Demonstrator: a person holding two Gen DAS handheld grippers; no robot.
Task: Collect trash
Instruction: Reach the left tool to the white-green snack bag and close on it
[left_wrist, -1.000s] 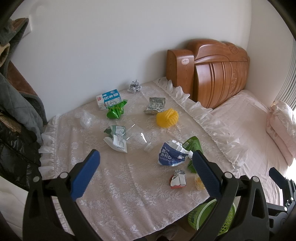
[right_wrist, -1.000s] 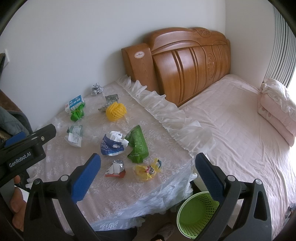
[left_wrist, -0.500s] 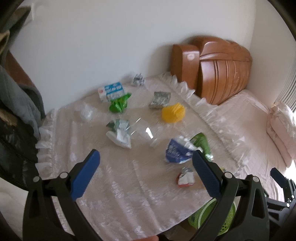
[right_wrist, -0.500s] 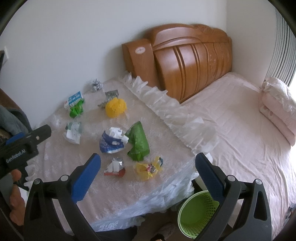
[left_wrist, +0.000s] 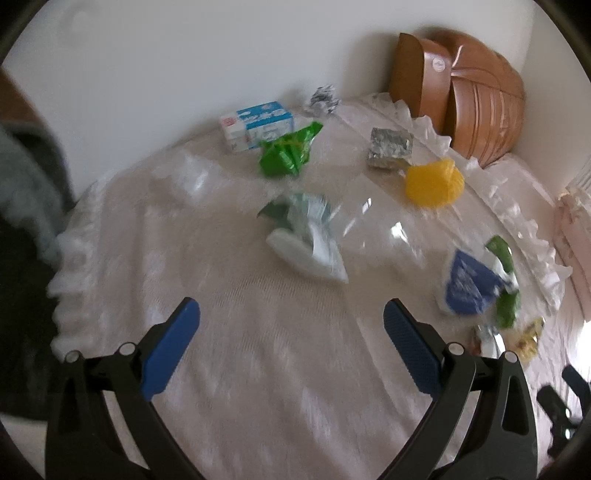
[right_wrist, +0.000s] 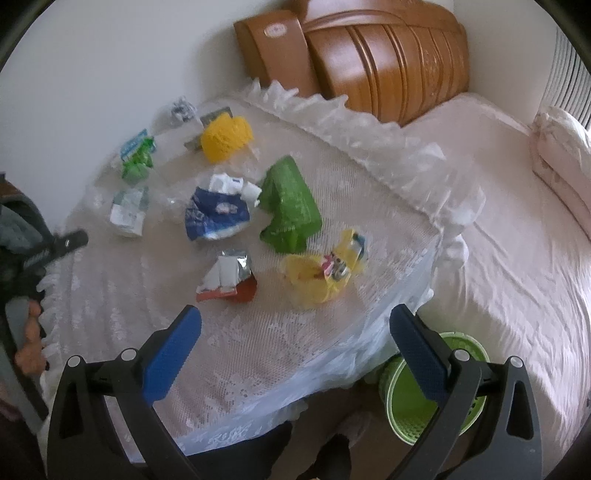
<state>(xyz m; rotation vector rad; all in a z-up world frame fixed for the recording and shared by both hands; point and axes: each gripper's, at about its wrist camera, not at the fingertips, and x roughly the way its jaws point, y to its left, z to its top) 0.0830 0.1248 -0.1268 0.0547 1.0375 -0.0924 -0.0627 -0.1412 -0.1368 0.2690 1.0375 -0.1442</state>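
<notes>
A: Both tongs spread wide, nothing held. Our right gripper (right_wrist: 293, 347) hangs over the near edge of the lace-covered table (right_wrist: 110, 295); the left gripper (left_wrist: 291, 332) hangs over bare lace further left.

B: Bin first. The lime-green mesh wastebasket (right_wrist: 436, 391) sits on the floor below the table's near right corner, just beside the bed.

A: Nearest trash to our right tongs: the torn silver-and-red foil wrapper (right_wrist: 229, 277) and the crumpled yellow snack wrapper (right_wrist: 321, 273). We judge either a short carry to the basket.

B: We'd pinch a raised fold, not press flat; the lace could snag.

A: For the left, the crushed white-and-green pouch (left_wrist: 306, 243) lies ahead, touching a clear plastic bottle (left_wrist: 376, 236) that is hard to make out.

B: Further back: blue-and-white crumpled bag (right_wrist: 216, 212), green foil bag (right_wrist: 290, 205), yellow foam net (right_wrist: 225, 136), blue-and-white carton (left_wrist: 258, 123) by the wall. We leave those for later.
</notes>
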